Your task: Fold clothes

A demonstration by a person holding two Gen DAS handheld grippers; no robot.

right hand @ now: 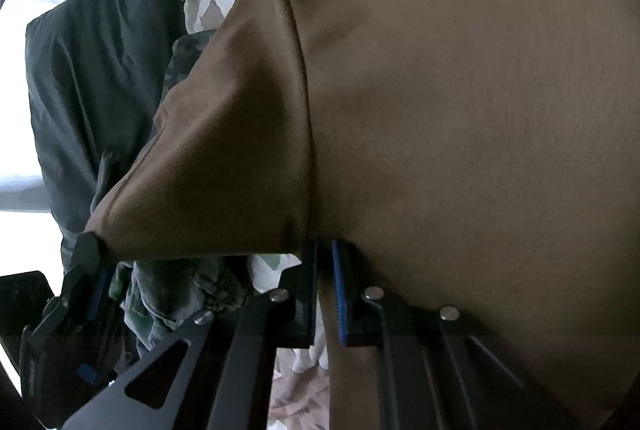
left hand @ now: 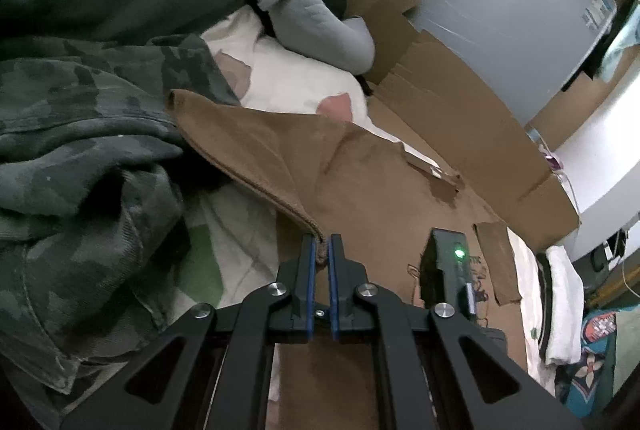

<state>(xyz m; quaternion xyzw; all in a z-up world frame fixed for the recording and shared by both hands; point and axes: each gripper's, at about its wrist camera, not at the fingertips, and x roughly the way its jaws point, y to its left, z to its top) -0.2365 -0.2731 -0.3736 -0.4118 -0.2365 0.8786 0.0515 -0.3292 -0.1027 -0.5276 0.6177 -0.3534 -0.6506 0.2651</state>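
Camouflage clothing [left hand: 80,150] is heaped left of the left gripper [left hand: 322,244], whose jaws are pinched on the hemmed corner of the brown garment [left hand: 280,150]. That garment stretches rightward to the right gripper [right hand: 325,254], whose jaws are clamped on its edge, the cloth draping just ahead of it.

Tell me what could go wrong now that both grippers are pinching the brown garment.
1. The left gripper holds only the tip of a corner of the brown garment; a tug could pull it free.
2. The camouflage garment lies against the brown one's edge and might get dragged along.
3. In the right wrist view, brown cloth drapes over the right gripper, hiding what lies ahead.
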